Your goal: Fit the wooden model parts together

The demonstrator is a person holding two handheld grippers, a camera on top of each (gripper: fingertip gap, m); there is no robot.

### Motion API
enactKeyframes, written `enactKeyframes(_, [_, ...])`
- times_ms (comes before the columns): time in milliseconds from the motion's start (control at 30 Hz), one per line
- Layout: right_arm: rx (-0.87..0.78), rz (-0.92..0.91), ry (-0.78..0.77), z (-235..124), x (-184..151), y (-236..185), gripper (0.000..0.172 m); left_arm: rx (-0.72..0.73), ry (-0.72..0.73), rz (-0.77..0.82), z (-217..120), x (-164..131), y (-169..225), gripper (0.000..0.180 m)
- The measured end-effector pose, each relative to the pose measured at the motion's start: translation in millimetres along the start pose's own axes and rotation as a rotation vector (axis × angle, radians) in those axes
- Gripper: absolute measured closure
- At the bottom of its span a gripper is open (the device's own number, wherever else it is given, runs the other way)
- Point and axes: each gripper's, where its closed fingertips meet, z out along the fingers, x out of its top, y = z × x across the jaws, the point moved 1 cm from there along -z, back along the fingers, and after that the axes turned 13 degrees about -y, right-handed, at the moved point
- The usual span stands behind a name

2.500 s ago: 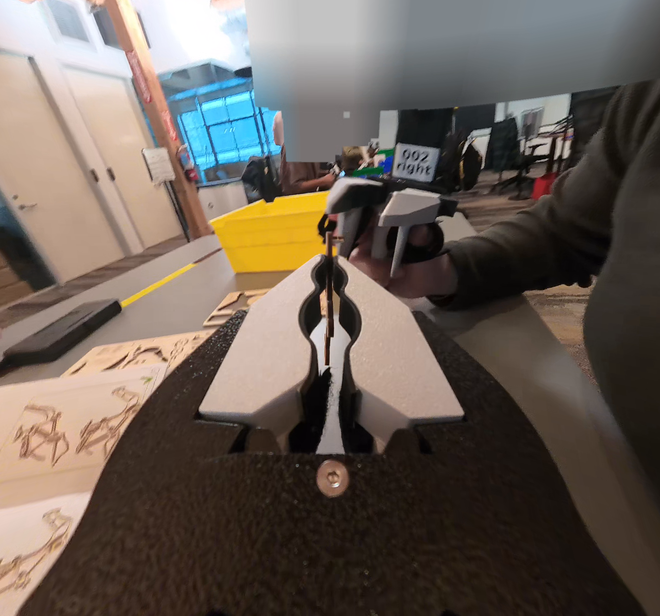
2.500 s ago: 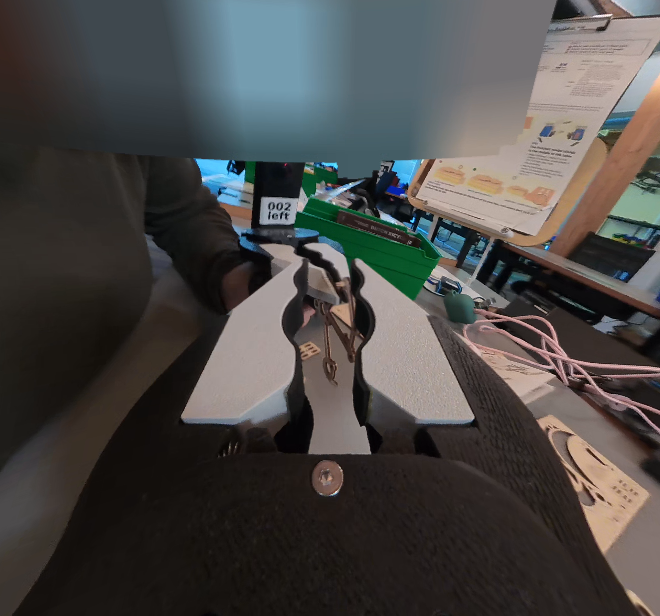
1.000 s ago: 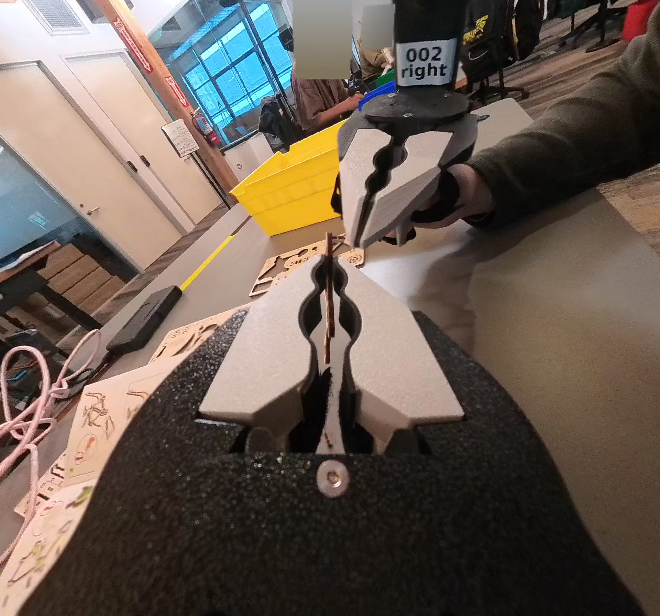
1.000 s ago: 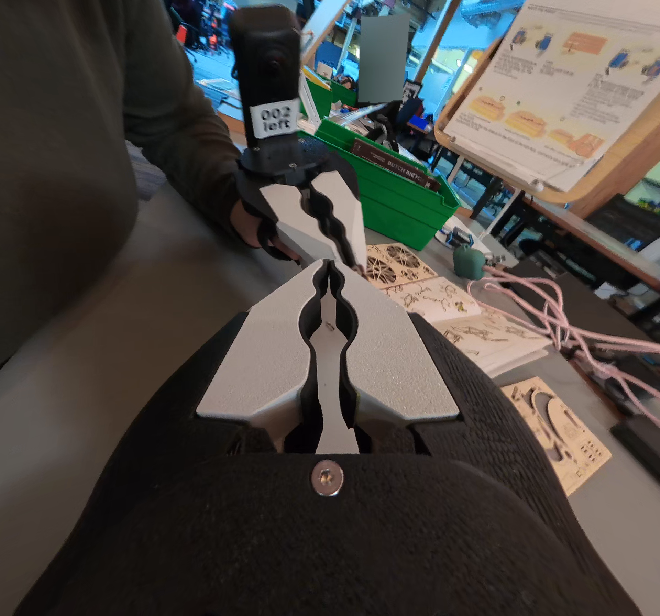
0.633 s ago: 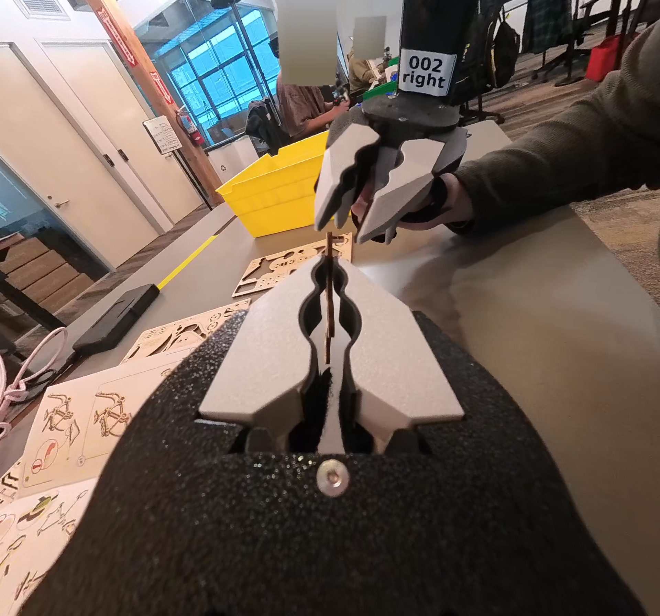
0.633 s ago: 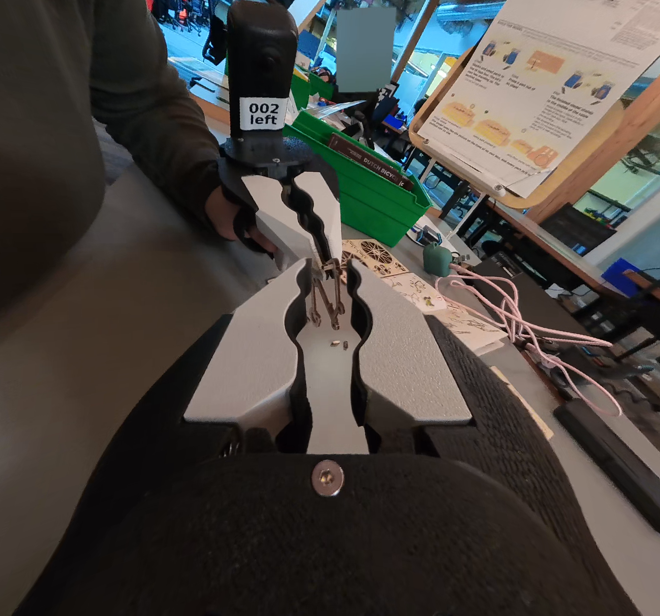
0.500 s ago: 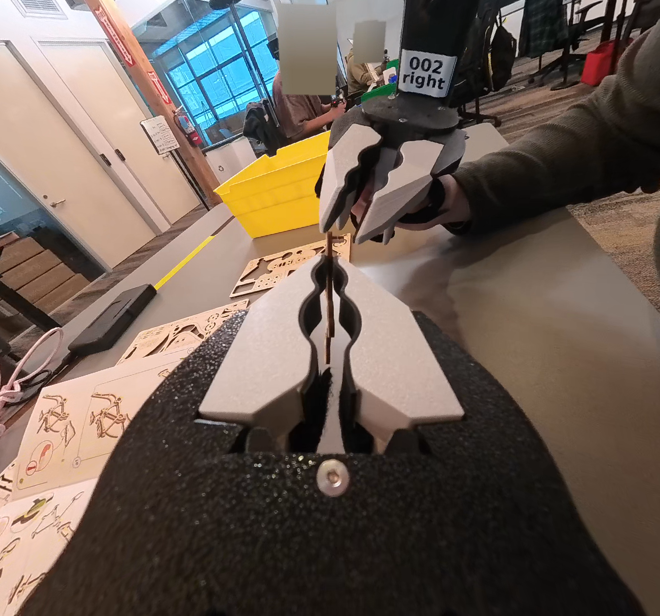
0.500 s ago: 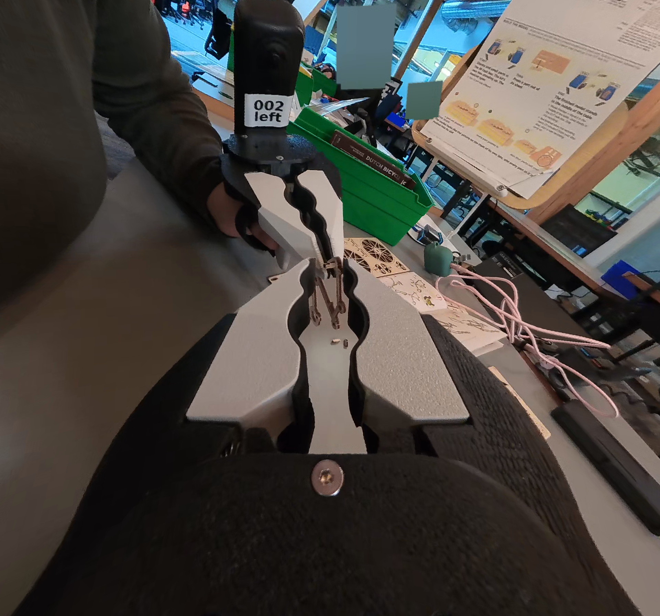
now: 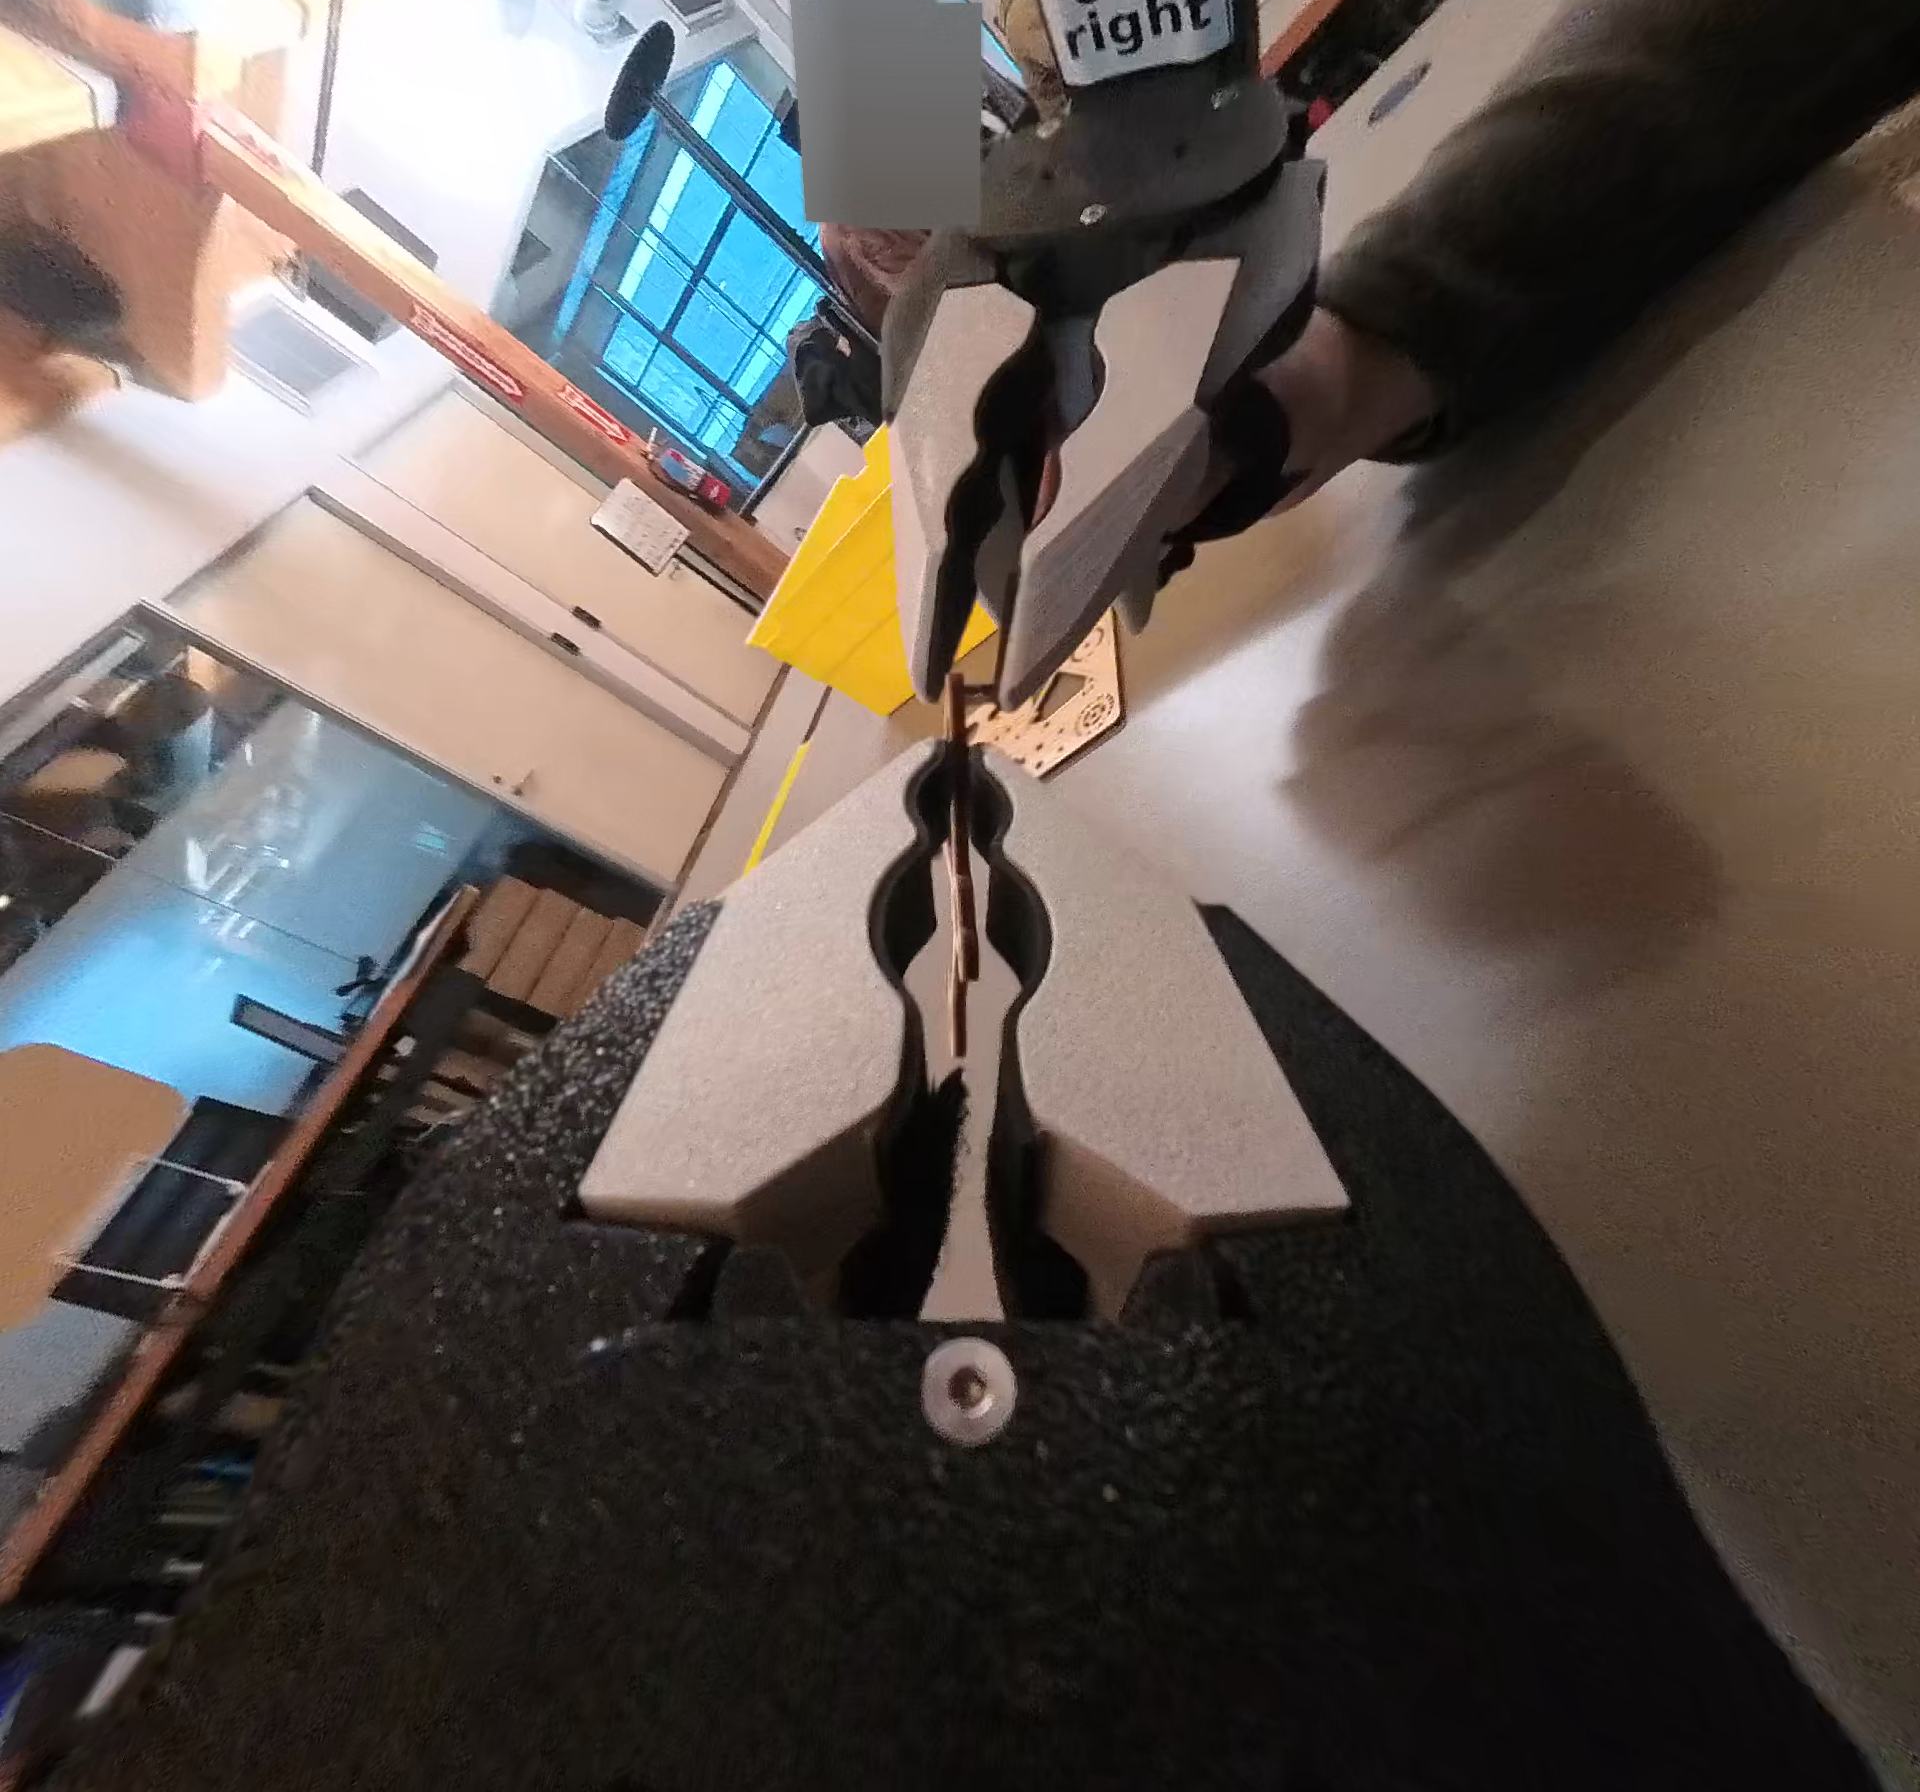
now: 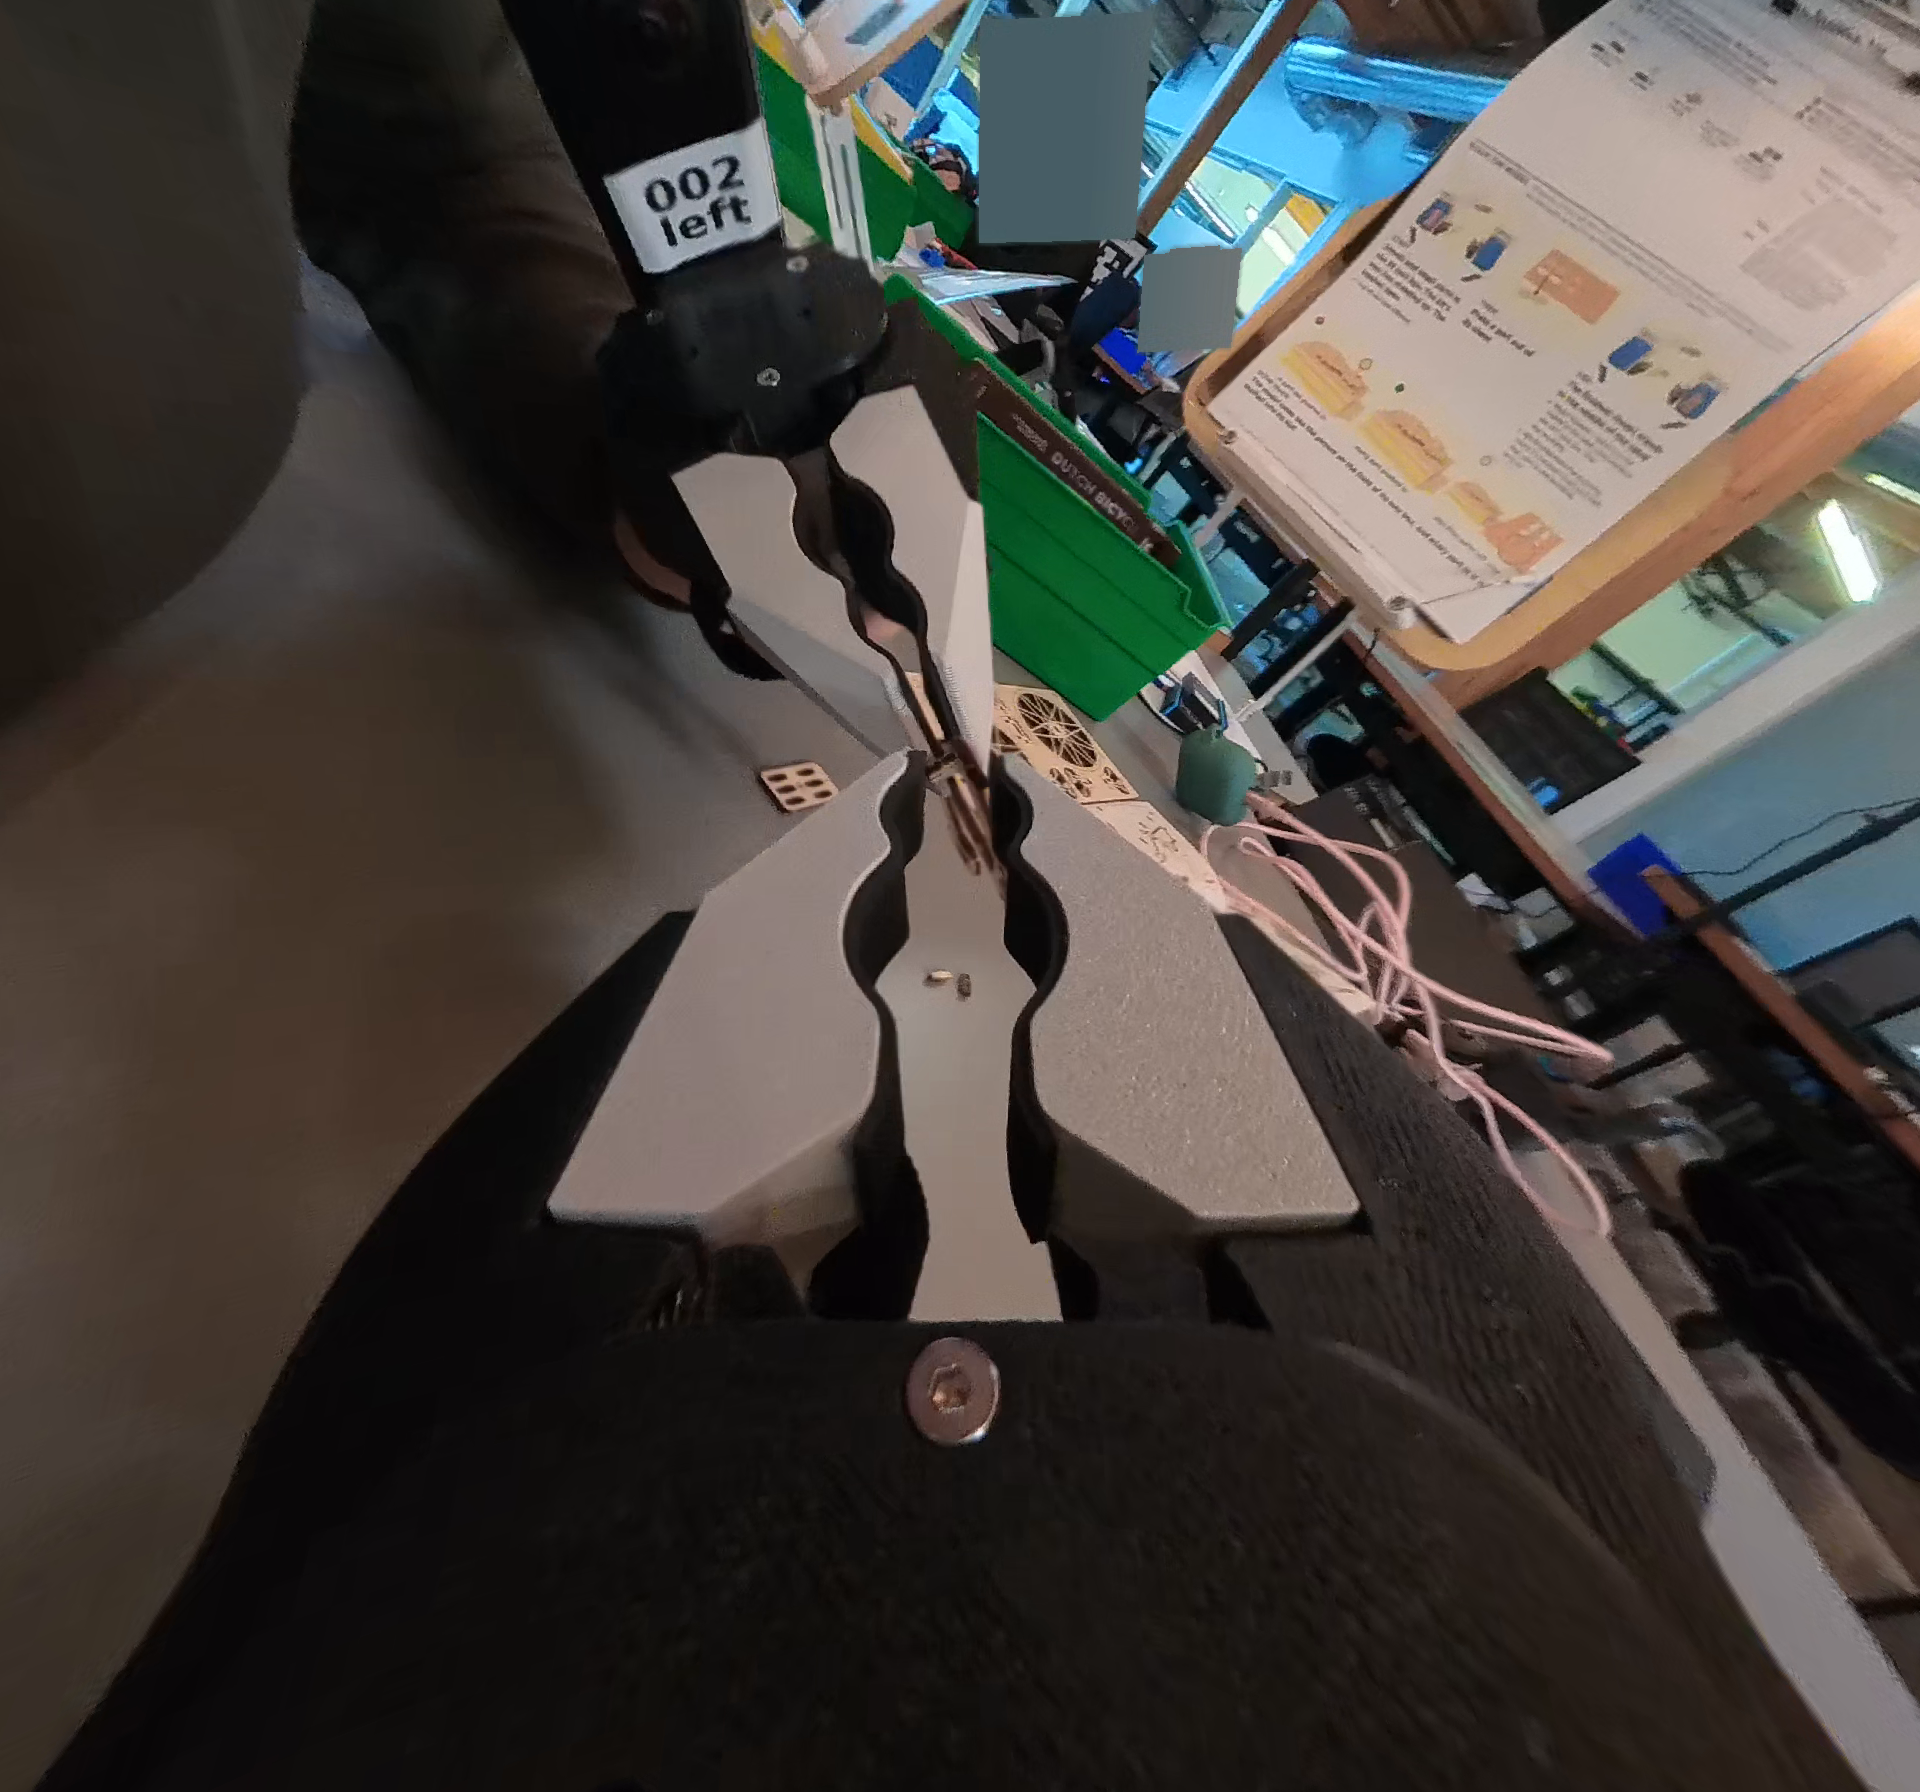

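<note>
two grippers meet tip to tip above the grey table (image 9: 1558, 807). on the left of the left wrist view stand pale doors and a blue window; a yellow bin (image 9: 831, 599) sits mid-frame. the left gripper (image 9: 958, 766) is clenched on a thin wooden model part (image 9: 958, 911), held edge-on between its fingers. the right gripper (image 9: 966, 693) comes down from above, its fingers slightly apart around the part's top end; whether the pads press it cannot be told. a cut-out wooden sheet (image 9: 1070, 724) lies just behind. in the right wrist view, a green bin (image 10: 1081, 579) and pink cords (image 10: 1403, 973) lie to the right.
</note>
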Motion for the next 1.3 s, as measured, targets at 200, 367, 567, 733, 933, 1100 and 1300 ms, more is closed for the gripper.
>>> enactKeyframes(200, [-0.016,-0.03,-0.013,0.8,-2.3,-1.8,0.162,-0.045,-0.002,-0.038,1.8,-2.7,2.3,0.18])
enactKeyframes(367, [0.021,0.008,-0.03,2.9,-4.8,-3.0,0.163,-0.114,0.014,-0.123,2.8,-5.9,4.1,0.18])
enactKeyframes(567, [0.069,0.096,0.01,2.4,-2.9,-1.7,0.163,-0.189,0.097,-0.212,-0.8,-1.4,5.3,0.171])
enactKeyframes(733, [0.115,0.141,0.035,2.2,-1.2,-3.8,0.163,-0.191,0.135,-0.19,-4.2,3.4,6.1,0.171])
enactKeyframes(933, [0.174,0.185,0.054,2.6,-0.4,-7.4,0.163,-0.199,0.172,-0.206,-8.0,6.2,4.0,0.18])
enactKeyframes(1100, [0.243,0.227,0.078,1.4,-1.3,-10.1,0.163,-0.289,0.186,-0.287,-8.3,7.4,6.6,0.18])
enactKeyframes(1300, [0.284,0.234,0.096,-0.8,0.3,-13.1,0.164,-0.401,0.225,-0.412,-10.3,9.2,6.9,0.18])
